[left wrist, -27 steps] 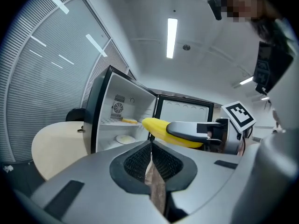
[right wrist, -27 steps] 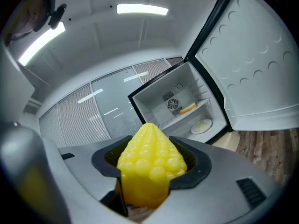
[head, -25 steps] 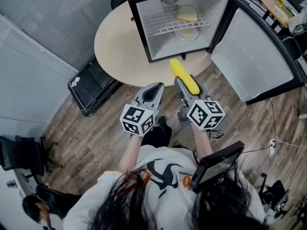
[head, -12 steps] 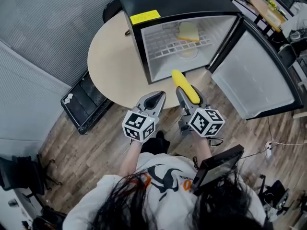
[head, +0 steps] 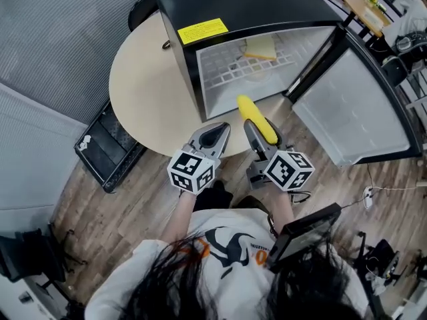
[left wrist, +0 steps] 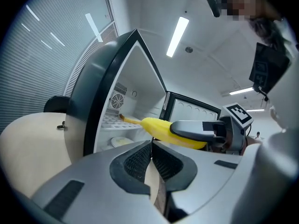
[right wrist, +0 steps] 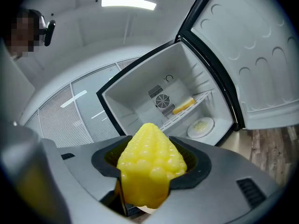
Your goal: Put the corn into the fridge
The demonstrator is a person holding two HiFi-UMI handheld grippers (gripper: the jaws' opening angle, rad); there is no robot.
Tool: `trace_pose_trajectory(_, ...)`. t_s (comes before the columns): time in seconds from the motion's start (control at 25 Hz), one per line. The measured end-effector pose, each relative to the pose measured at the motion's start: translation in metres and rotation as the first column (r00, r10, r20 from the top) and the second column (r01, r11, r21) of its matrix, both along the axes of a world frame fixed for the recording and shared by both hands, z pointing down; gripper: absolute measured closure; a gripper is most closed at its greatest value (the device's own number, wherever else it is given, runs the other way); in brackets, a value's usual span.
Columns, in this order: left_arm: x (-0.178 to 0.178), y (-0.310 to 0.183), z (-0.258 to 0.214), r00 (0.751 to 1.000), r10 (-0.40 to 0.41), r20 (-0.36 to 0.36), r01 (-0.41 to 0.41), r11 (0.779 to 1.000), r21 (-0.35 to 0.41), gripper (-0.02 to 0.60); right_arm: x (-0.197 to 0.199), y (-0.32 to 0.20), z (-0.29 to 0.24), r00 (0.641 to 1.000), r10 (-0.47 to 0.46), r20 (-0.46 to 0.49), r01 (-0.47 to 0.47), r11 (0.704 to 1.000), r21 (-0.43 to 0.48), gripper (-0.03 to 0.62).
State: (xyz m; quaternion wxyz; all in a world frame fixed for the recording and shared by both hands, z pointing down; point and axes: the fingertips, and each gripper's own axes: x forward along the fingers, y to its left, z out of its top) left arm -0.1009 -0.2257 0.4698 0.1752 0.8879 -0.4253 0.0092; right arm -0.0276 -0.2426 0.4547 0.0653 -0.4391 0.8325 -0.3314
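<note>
The open fridge (head: 253,5) on the round table (head: 143,92) is cut off at the head view's top edge. Both grippers point toward it side by side. The left gripper (head: 215,133) has its jaws together and empty, and the right gripper (head: 261,131) clamps the corn (head: 253,111) just before the opening.

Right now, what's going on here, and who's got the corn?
A person holds a gripper in each hand, facing an open fridge that stands on a round table. The right gripper is shut on the corn, whose tip points at the fridge opening but is not yet inside. The left gripper is beside it, jaws together and empty. The door is swung wide. Inside, a pale yellow block lies on the wire shelf, with a plate below.
</note>
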Motion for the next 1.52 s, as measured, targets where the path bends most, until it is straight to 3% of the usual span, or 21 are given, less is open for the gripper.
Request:
trace_pose_trajectory(0.36, 0.007, -0.012, 0.009, 1.0, -0.006, 0.004, 0.006, 1.0, -0.014, 0.568, 0.016, -0.032, 0.003, 1.0, -0.005, -0.008, 0.005, 1.0, 0.001, 0.344)
trace_pose_trajectory(0.76, -0.01, -0.038, -0.005, 0.988, -0.157, 0.005, 0.157, 0.987, 0.021, 0.568, -0.023, -0.105, -0.003, 0.97, -0.212, -0.12, 0.22, 0.973, 0.062, 0.344)
trace_pose_trajectory(1.0, -0.004, -0.049, -0.001, 0.973, -0.228, 0.023, 0.228, 0.974, 0.011, 0.568, -0.048, -0.139, -0.005, 0.914, -0.333, -0.232, 0.363, 0.927, 0.1, 0.344)
trace_pose_trajectory(1.36, -0.014, -0.053, -0.005, 0.938, -0.345, 0.039, 0.345, 0.939, 0.014, 0.568, -0.095, -0.179, -0.006, 0.777, -0.456, -0.435, 0.552, 0.826, 0.119, 0.344)
trace_pose_trajectory(1.52, -0.022, -0.05, -0.005, 0.919, -0.391, 0.043, 0.391, 0.92, 0.017, 0.568, -0.115, -0.191, -0.001, 0.726, -0.484, -0.489, 0.596, 0.797, 0.096, 0.345)
